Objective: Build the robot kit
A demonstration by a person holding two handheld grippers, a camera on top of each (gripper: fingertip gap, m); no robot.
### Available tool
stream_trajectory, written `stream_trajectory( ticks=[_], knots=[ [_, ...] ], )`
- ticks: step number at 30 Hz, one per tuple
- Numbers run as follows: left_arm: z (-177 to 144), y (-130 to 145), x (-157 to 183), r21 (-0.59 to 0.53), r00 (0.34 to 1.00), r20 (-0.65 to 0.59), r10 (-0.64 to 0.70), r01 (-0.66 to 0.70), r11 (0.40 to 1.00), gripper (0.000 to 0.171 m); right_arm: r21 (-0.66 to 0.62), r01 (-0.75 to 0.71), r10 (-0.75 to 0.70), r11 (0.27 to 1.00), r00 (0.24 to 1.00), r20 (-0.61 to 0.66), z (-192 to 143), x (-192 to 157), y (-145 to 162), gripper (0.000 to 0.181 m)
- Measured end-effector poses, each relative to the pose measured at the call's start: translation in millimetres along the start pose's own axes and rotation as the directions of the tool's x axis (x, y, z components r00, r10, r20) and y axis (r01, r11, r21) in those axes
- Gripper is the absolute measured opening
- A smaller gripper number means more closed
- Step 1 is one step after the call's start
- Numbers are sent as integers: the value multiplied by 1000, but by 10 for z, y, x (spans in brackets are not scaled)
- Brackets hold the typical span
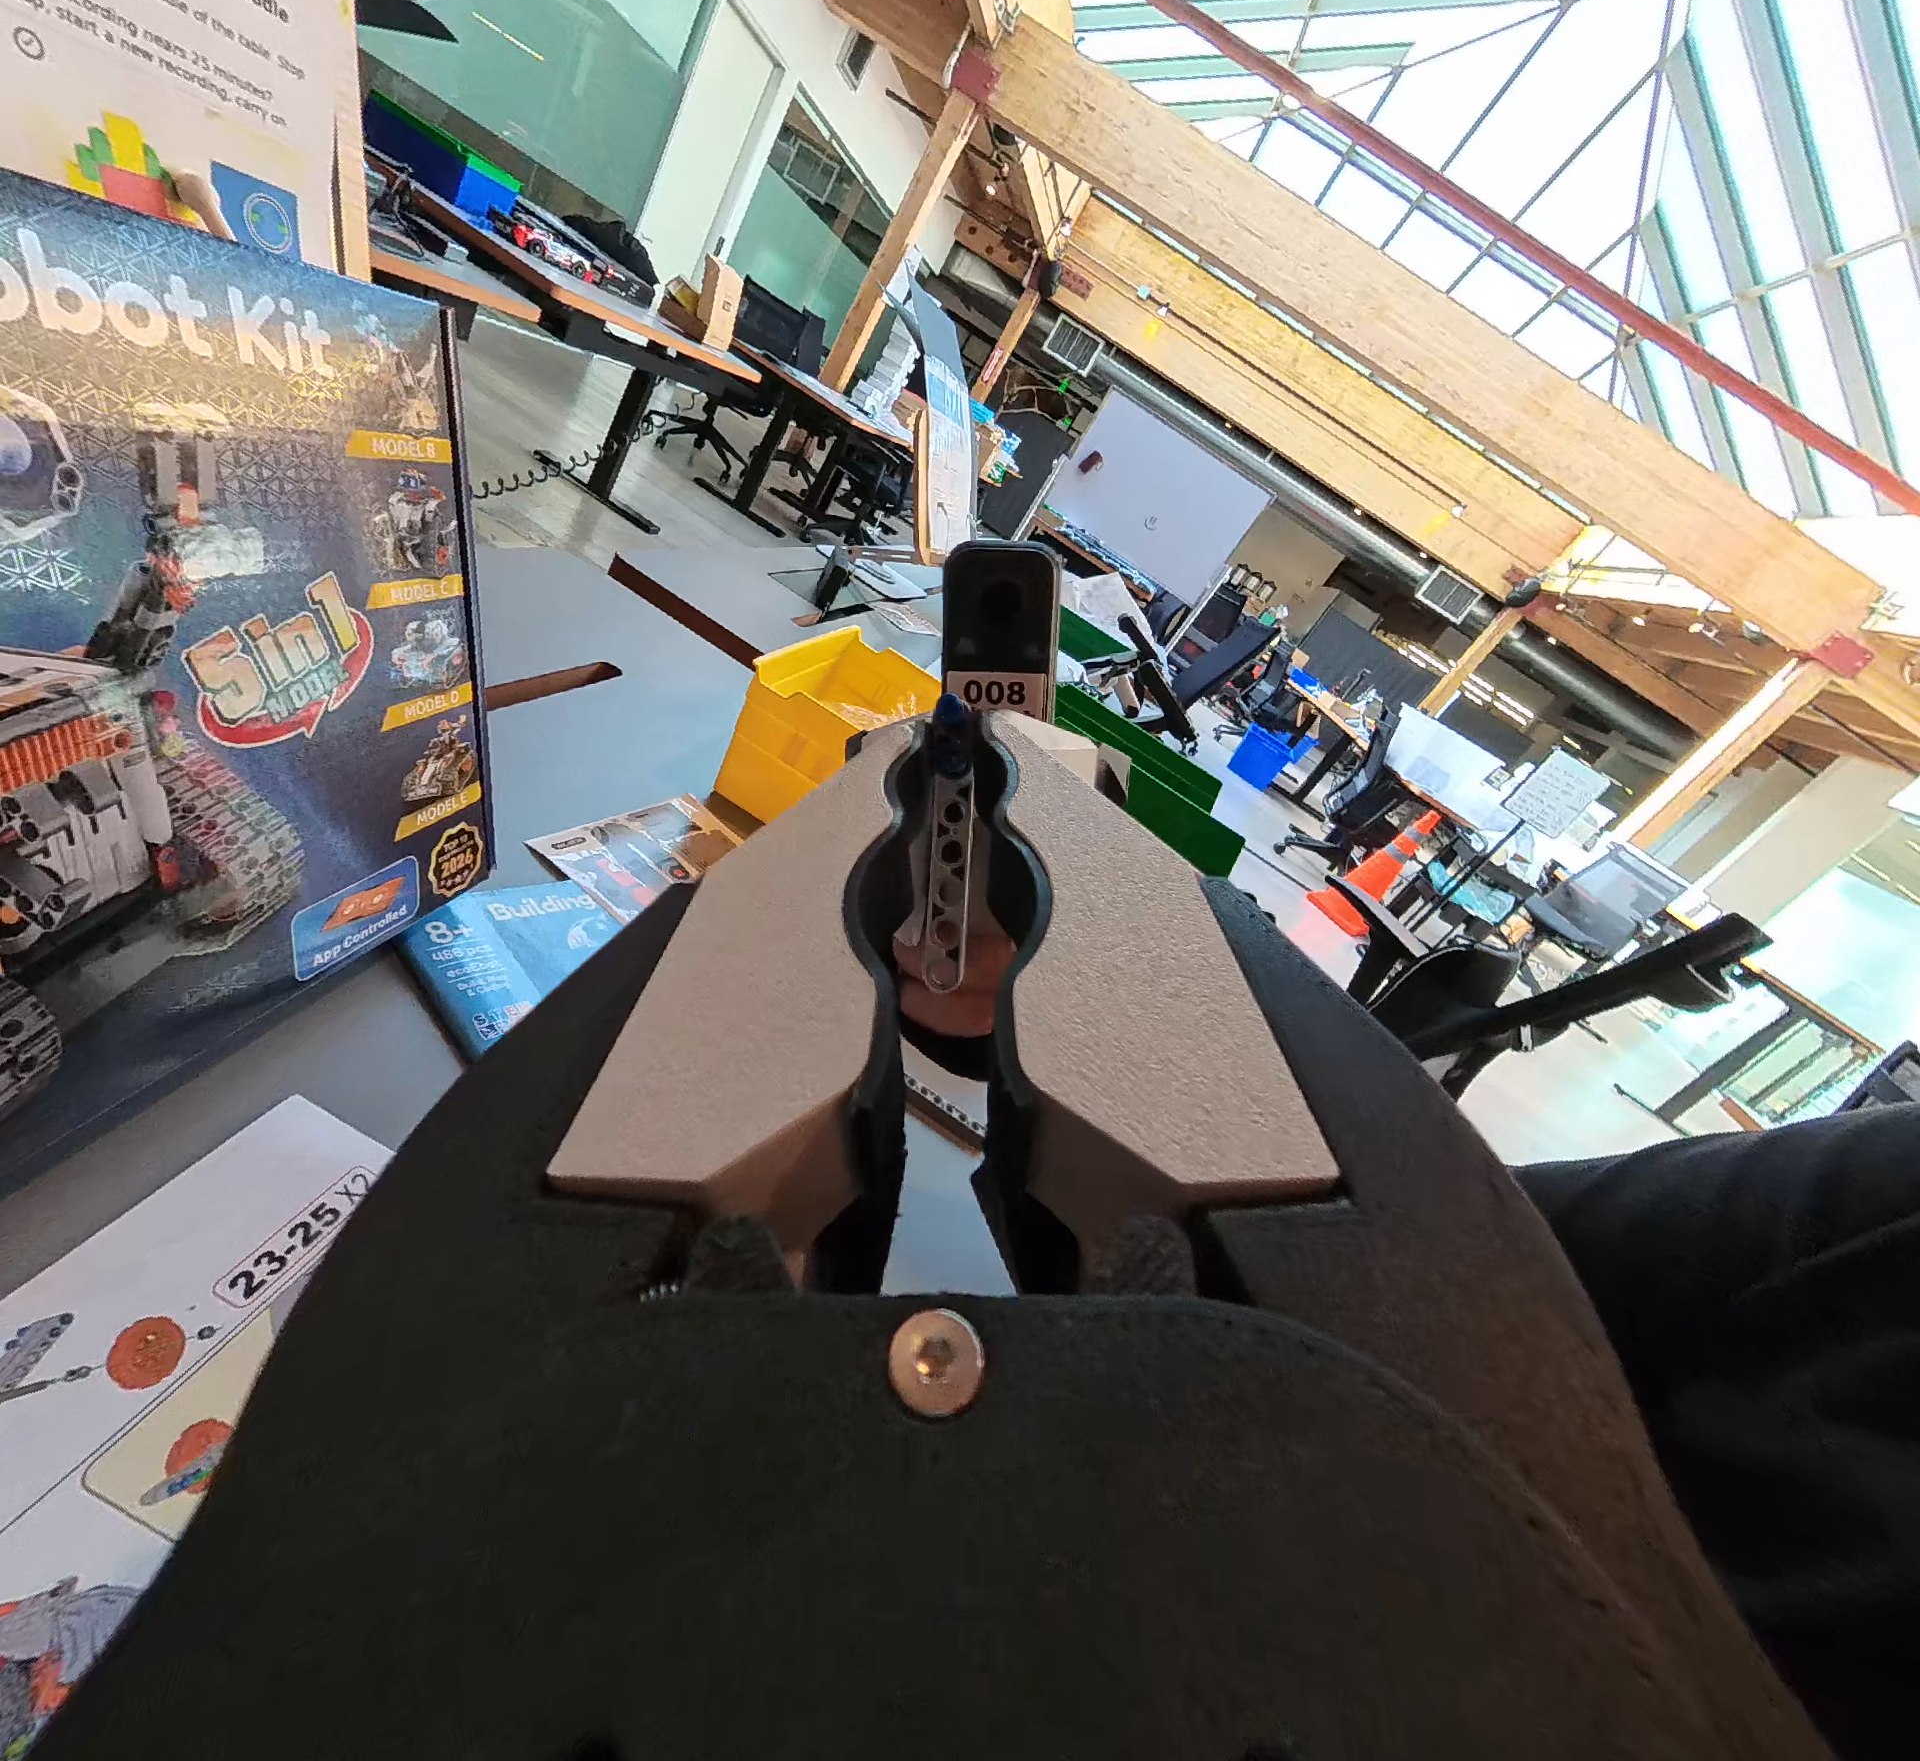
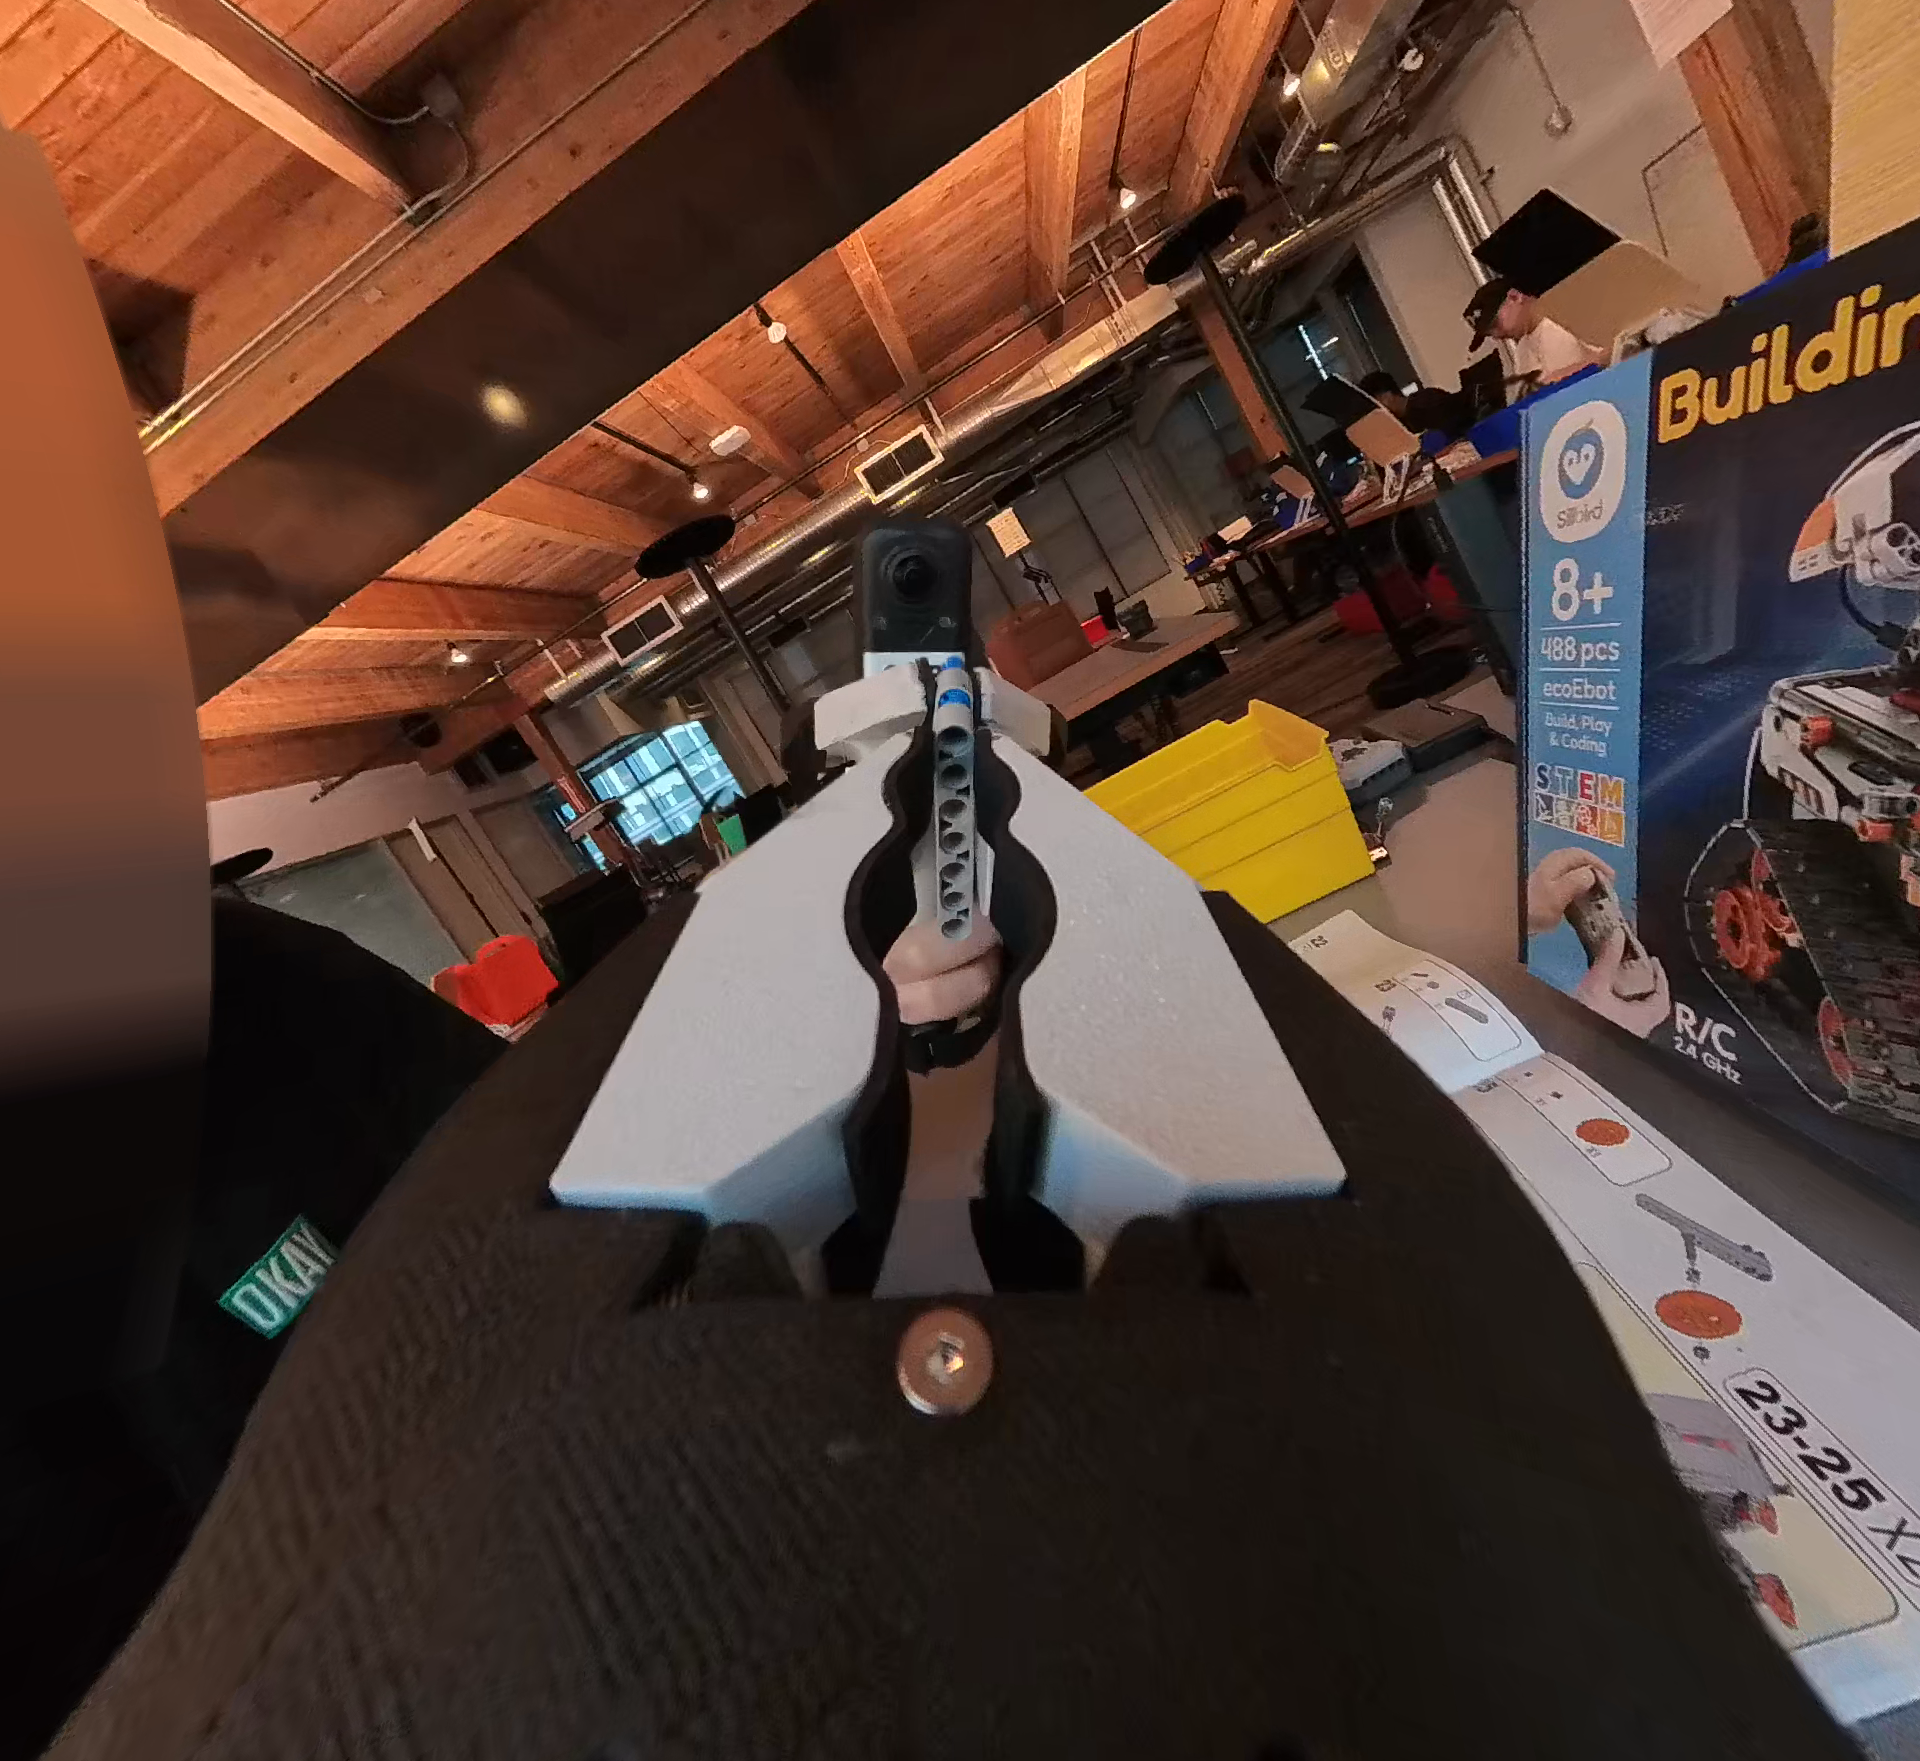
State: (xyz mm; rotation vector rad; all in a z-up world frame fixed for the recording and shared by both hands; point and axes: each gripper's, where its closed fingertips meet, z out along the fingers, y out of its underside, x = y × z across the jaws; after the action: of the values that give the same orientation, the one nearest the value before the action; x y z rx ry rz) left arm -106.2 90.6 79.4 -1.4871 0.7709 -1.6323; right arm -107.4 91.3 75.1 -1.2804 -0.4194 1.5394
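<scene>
My left gripper has tan fingers and is shut on a thin grey beam with holes, which stands between its pads. A blue pin sits at the beam's far tip. My right gripper is shut on a grey beam with holes tipped by a blue pin. The two grippers face each other tip to tip above the table. Each view shows the other gripper's camera just beyond the tips. I cannot tell whether it is one beam or two.
A blue robot kit box stands on the grey table. Near it are a yellow bin, a green bin, a printed instruction sheet and a booklet. A dark sleeve is close by. Less than 4 cm separates the two grippers' tips.
</scene>
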Motion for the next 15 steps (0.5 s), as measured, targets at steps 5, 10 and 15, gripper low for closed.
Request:
stream_trajectory(
  ticks=[5,10,15],
  knots=[
    [2,24,36,-17,997,-55,-61,60,998,5,-14,-36,37,999,998,50,-16,-37,17,4],
    [-8,64,-11,-41,986,-86,-140,137,990,5,-19,-96,98,995,992,80,-24,2,63,4],
    [-22,85,-75,-67,997,-15,-72,71,995,5,-39,-85,86,996,996,30,-16,71,97,4]
  ],
)
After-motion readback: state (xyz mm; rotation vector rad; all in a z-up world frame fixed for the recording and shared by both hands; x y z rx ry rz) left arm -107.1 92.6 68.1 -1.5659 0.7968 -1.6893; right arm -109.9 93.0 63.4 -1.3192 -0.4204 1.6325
